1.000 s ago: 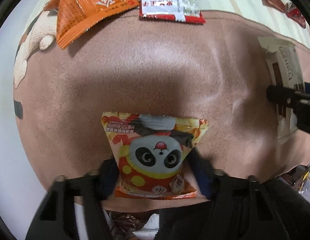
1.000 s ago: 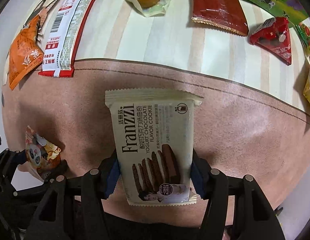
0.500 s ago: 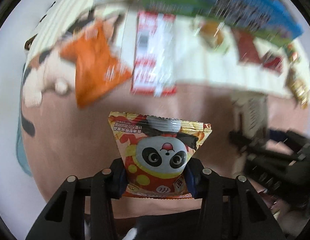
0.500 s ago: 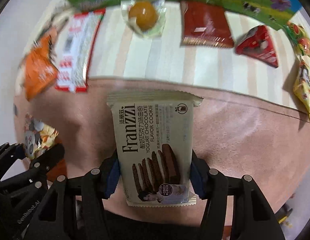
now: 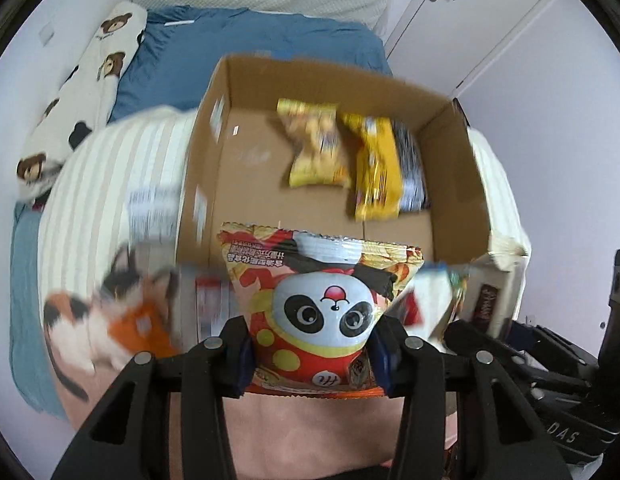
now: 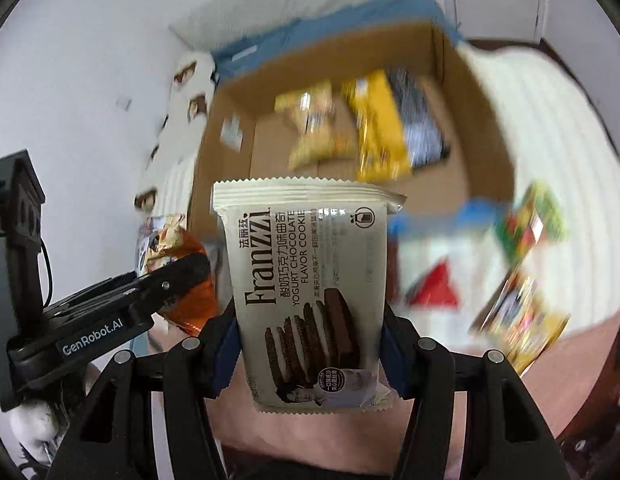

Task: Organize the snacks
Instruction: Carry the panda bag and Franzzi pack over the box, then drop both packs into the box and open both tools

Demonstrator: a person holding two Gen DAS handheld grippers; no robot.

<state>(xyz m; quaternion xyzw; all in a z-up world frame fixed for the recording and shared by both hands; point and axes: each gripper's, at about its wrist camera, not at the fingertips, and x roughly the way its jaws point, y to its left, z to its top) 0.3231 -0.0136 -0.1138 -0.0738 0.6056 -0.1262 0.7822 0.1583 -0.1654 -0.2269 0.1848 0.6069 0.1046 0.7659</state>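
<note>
My left gripper (image 5: 314,356) is shut on a red and yellow panda snack bag (image 5: 322,312), held in the air before an open cardboard box (image 5: 213,148). My right gripper (image 6: 310,344) is shut on a cream Franzzi cookie pack (image 6: 310,292), lifted in front of the same box (image 6: 229,184). Inside the box lie two yellow snack bags (image 5: 374,164) and a black-and-white packet (image 5: 410,168). In the right wrist view the left gripper (image 6: 177,276) with the panda bag (image 6: 165,236) shows at the left. The cookie pack (image 5: 494,288) appears at the right edge of the left wrist view.
The box stands on a striped cream blanket (image 5: 109,184) on a bed with a blue sheet (image 5: 245,40). A bear-print pillow (image 5: 81,92) lies along the white wall. Blurred loose snacks, red (image 6: 434,288) and yellow (image 6: 518,328), lie on the blanket at right.
Both grippers have risen from the brown blanket with their packs and tilted up, so the cardboard box and the bed beyond have come into view. The grips are unchanged.
</note>
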